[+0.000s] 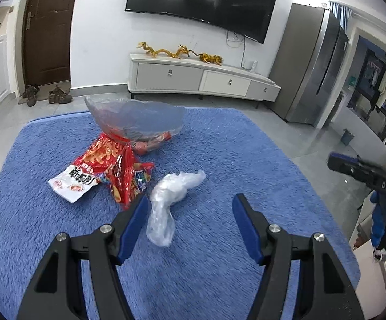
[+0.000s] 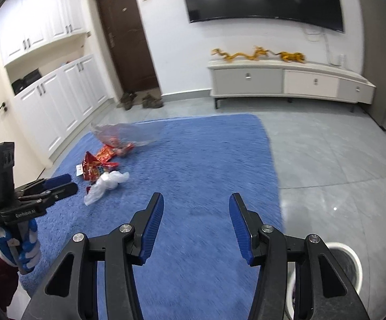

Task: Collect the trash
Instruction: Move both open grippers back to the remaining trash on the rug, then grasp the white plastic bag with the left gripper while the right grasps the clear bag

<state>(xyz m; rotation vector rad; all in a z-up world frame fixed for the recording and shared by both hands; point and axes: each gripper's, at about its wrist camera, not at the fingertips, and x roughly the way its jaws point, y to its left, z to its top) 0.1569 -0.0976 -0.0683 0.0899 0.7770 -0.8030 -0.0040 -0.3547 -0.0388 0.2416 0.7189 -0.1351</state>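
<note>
On the blue rug (image 1: 219,146) lies a crumpled clear plastic wrap (image 1: 170,200), just ahead of my left gripper (image 1: 191,200) and nearer its left finger; the pads do not touch it. The left gripper is open. Behind the wrap lie red snack wrappers (image 1: 113,165), a white and red packet (image 1: 73,184) and a clear plastic bag (image 1: 134,117) with wrappers inside. In the right wrist view my right gripper (image 2: 196,197) hovers open over bare rug (image 2: 206,146), with nothing between its fingers. The trash pile (image 2: 99,168) and the left gripper (image 2: 66,184) sit to its left.
A white round bin (image 2: 350,253) stands on the grey tile floor at the lower right, beside the rug. A low TV cabinet (image 1: 206,77) lines the far wall, a fridge (image 1: 313,66) stands to the right, and shoes (image 1: 57,96) lie by the door. A gloved hand (image 2: 25,242) holds the left gripper.
</note>
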